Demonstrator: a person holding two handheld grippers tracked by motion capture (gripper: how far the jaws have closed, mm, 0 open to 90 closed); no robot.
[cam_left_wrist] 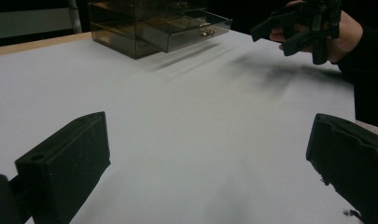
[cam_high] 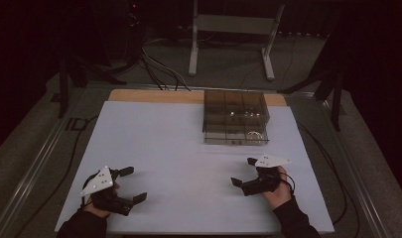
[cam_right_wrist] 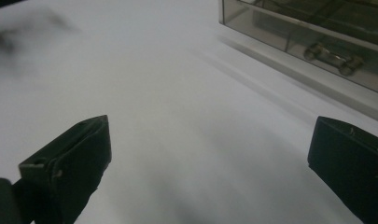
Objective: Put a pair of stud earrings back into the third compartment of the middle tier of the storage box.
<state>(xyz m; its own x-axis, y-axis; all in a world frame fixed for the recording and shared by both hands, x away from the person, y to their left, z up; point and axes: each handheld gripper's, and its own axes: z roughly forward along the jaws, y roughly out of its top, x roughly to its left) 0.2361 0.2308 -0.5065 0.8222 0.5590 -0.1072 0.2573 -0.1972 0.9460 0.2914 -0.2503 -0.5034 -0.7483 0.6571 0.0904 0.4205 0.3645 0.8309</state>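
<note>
Both tools rest low in the frame, left tool and right tool spread apart and empty, flanking the bare counter; drawer organizer waits upper centre, seemingly a ready stance.

A smoky clear drawer box is being borne by the white table, near its far edge.

Two tools, one drawer box, one white table.
</note>
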